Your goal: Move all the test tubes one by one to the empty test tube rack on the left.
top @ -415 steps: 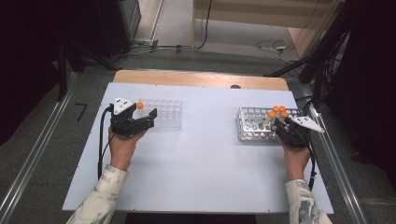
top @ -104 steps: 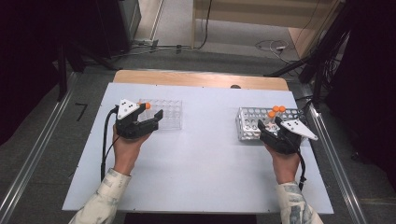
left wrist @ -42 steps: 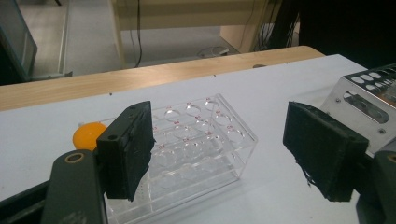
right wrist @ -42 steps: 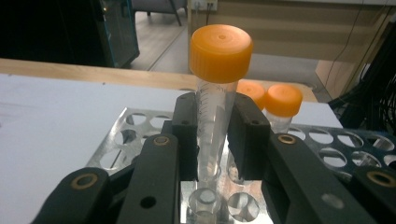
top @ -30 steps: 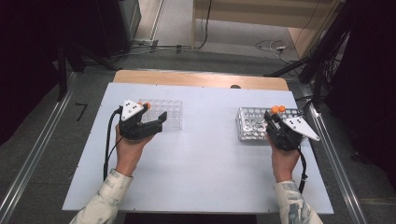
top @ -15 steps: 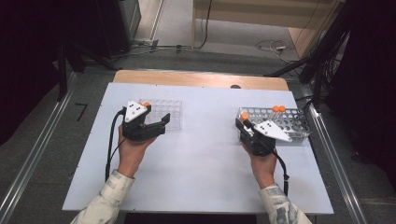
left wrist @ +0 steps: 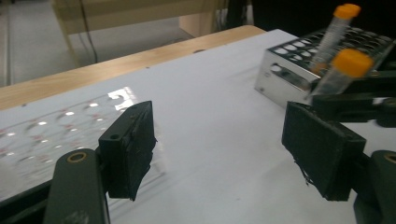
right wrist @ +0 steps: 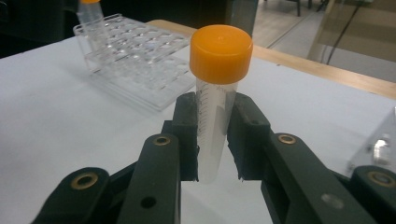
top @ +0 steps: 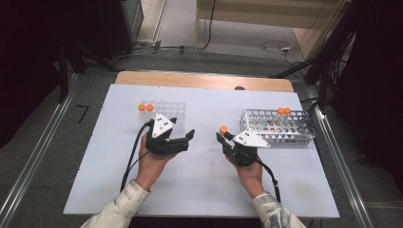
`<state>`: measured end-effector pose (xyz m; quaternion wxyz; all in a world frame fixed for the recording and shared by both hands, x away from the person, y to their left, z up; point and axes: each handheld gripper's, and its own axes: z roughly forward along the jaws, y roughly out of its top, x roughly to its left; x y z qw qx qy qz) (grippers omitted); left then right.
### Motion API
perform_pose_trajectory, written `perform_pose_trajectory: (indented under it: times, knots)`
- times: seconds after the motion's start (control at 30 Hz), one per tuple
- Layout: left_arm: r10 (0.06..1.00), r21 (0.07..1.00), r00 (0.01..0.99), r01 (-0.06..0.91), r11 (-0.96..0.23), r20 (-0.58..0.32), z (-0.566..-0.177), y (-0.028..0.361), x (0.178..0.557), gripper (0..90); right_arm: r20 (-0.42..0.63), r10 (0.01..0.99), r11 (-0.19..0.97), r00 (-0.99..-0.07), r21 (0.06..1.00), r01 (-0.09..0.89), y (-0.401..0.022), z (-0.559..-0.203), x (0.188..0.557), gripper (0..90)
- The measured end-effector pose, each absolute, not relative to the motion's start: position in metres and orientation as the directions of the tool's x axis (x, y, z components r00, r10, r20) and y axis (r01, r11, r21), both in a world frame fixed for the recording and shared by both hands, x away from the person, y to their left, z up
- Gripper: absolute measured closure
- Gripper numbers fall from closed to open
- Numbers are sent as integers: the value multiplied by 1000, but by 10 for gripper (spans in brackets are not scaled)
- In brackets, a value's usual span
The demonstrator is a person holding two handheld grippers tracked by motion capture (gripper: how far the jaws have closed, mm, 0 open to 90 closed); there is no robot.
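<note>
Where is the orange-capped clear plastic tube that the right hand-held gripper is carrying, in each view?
High view: the orange-capped clear plastic tube stands at centre, left of the metal tube rack.
Left gripper view: far right, tilted, in front of that rack, past the right-hand pad.
Right gripper view: centre, upright, clamped between the right hand-held gripper pads.
Shared landmark: the white tabletop.

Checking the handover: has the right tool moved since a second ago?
Yes. The right tool, shut on an orange-capped tube, has moved left, away from the metal rack.
</note>
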<state>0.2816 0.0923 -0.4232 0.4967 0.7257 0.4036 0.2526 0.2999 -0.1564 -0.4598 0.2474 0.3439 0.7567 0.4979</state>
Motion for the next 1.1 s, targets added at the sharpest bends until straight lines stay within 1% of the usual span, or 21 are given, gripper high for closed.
perform_pose_trajectory:
  times: [0.23, 0.4, 0.57, 0.77, 0.93, 1.1]
  knots:
    - [793, 933, 607, 308, -186, -42, -420, 78, 270, 269, 3, 718, 276, -696, 917, 288, -139, -465, 293, 713]
    - [766, 930, 641, 304, -207, -39, -423, 70, 268, 321, 3, 687, 295, -727, 912, 283, -128, -467, 287, 713]
    - [743, 927, 670, 285, -243, -11, -427, 64, 265, 406, -2, 658, 313, -753, 910, 271, -119, -467, 282, 713]
    - [735, 929, 678, 265, -259, 12, -429, 62, 264, 577, -4, 644, 321, -765, 909, 265, -116, -468, 281, 713]
    - [730, 925, 683, 265, -274, 21, -430, 62, 264, 625, 2, 646, 317, -764, 909, 270, -116, -467, 280, 713]
    - [729, 925, 684, 261, -277, 25, -431, 62, 264, 692, 6, 642, 315, -767, 909, 271, -116, -467, 280, 712]
